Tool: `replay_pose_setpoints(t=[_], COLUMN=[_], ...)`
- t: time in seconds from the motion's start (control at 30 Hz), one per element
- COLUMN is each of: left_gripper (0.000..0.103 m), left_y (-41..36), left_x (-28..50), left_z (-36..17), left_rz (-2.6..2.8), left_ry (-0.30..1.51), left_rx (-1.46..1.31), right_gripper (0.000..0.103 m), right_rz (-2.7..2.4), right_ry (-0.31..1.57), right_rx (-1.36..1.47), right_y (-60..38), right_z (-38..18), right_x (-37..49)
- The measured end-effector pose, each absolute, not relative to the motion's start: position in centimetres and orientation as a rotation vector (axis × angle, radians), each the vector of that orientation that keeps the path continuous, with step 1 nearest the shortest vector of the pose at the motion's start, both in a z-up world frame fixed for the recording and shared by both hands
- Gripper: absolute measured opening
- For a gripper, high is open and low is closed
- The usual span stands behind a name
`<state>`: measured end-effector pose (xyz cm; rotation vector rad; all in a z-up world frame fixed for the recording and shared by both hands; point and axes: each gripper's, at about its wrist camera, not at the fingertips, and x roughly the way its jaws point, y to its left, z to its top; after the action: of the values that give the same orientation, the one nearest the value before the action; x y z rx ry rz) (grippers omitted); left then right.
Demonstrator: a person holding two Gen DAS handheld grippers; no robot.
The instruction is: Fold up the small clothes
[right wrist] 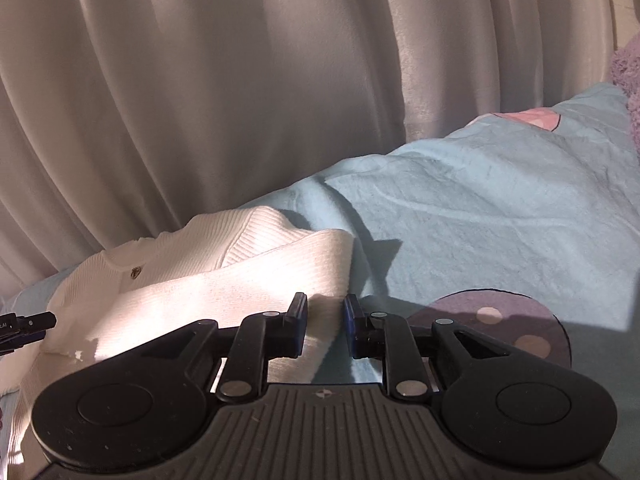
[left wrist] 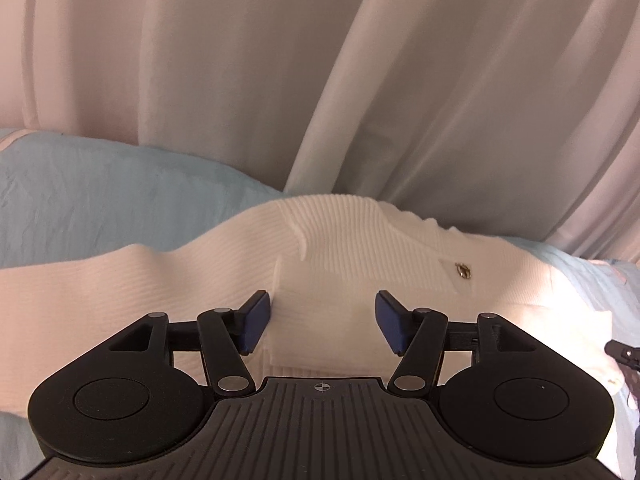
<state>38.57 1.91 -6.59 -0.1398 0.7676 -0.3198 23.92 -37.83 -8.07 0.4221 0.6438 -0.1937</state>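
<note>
Left wrist view: left claw spread wide, blue pads apart, nothing between them gripped. Just beyond and beneath the pads, white ribbed knit garment lying flat on the light blue bedsheet, one part folded over across the middle. Small metallic button on the right part of the garment. Pale pleated curtain hanging at the far side. Black tip of the other claw at the right edge.

Right wrist view: right claw with jaws narrowed to a slim gap, straddling the near right corner of the white ribbed knit garment; whether the pads actually pinch the cloth cannot be told. Garment spread to the left, small metallic button near its far left part. Light blue bedsheet to the right, a purple spotted print just beside the claw. Pale pleated curtain behind.
</note>
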Motion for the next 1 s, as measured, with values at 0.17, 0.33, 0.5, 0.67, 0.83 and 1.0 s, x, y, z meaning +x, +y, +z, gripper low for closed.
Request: replay_pose_setpoints(t=[0.17,0.33,0.5,0.67,0.83,1.0], left_gripper=[0.066,0.027,0.028,0.037,0.044,0.044], left_y=[0.7,0.5,0.1,1.4,-0.2,-2.4], left_x=[38.4,38.9,39.3,38.3,36.6,36.7], left_z=[-7.0,-6.7,-6.3,-5.3,-4.7,-6.5], left_rz=[-0.319,-0.296,-0.219,-0.176,-0.293,-0.298], left_ry=[0.768,0.773,0.750,0.750,0.733,0.761], left_rx=[-0.047,-0.033,0.003,-0.017,-0.034,0.050], right_gripper=[0.013,0.007,0.008,0.009,0.009,0.008], right_rz=[-0.203,-0.268,-0.294,-0.267,-0.095,-0.108], right_ry=[0.643,0.625,0.632,0.547,0.593,0.638], right_rx=[0.384,0.265,0.188,0.238,0.250,0.046], right_y=[-37.1,-36.1,-35.4,-35.7,-33.0,-29.9], right_z=[-8.1,-7.8,-8.0,-6.2,-6.1,-7.7], right_x=[24.4,24.3,24.5,22.5,23.3,23.9])
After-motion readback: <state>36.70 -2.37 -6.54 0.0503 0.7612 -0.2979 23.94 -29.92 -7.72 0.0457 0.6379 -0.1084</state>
